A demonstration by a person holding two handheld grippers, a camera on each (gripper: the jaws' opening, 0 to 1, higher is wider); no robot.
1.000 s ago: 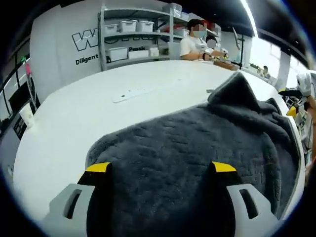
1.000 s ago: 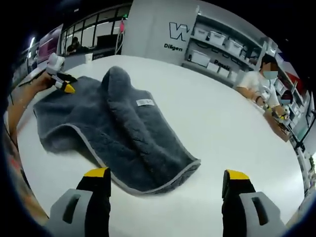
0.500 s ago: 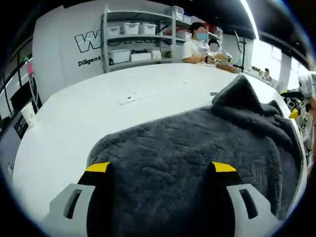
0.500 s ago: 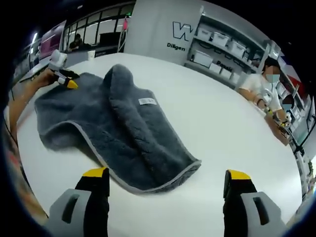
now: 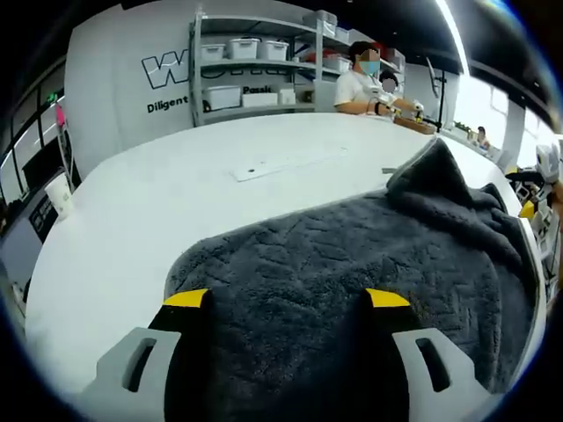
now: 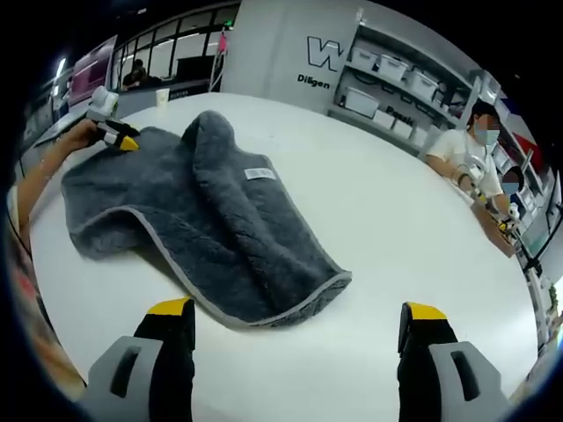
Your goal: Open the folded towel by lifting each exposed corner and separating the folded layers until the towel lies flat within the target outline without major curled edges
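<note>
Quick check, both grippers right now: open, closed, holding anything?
Left gripper: at the far edge of the dark grey plush towel; open or closed cannot be told.
Right gripper: open, holding nothing, jaws apart above the white table.

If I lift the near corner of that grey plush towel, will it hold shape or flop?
The thick grey plush towel will probably flop: it already drapes in a soft hump and folds. Its deep pile suggests some weight, so the lifted corner may sag and drag neighbouring layers. On the smooth white table it could slide rather than peel apart.
</note>
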